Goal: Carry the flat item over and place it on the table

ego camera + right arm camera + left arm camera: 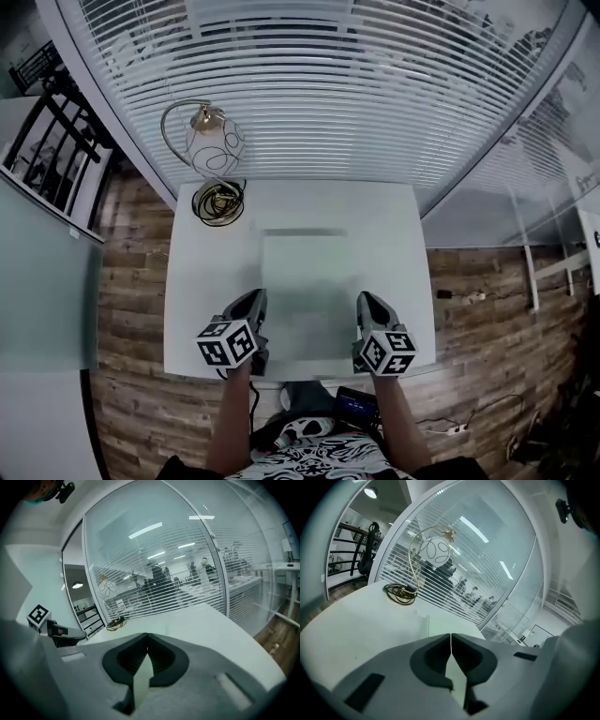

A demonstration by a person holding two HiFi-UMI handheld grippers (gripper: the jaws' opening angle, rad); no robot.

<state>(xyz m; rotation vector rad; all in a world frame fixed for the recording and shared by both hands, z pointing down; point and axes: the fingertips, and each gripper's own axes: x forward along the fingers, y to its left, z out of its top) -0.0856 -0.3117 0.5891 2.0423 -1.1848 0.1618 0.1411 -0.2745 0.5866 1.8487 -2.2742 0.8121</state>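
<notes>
Pinching the flat item (309,286) by its 2 side edges, the left gripper (254,302) and right gripper (368,302) both have their fingers (433,654) pressed together on it. Each gripper view shows a thin pale strip of the sheet caught in the closed gap. The item is a pale, thin panel lying about level, on the person's side of the lamp (215,142) and to its right, well apart from its wire base. A dark shadow line on the counter (202,309) along the panel's far edge suggests it hangs just above the surface rather than resting on it. Its long axis appears to run away from the person, toward the blind (319,84) behind the lamp. Neither hand is nearer: the sheet spans between them, so carry and set-down will, in my judgement, need both to travel together and level, or the panel may twist or slip.
</notes>
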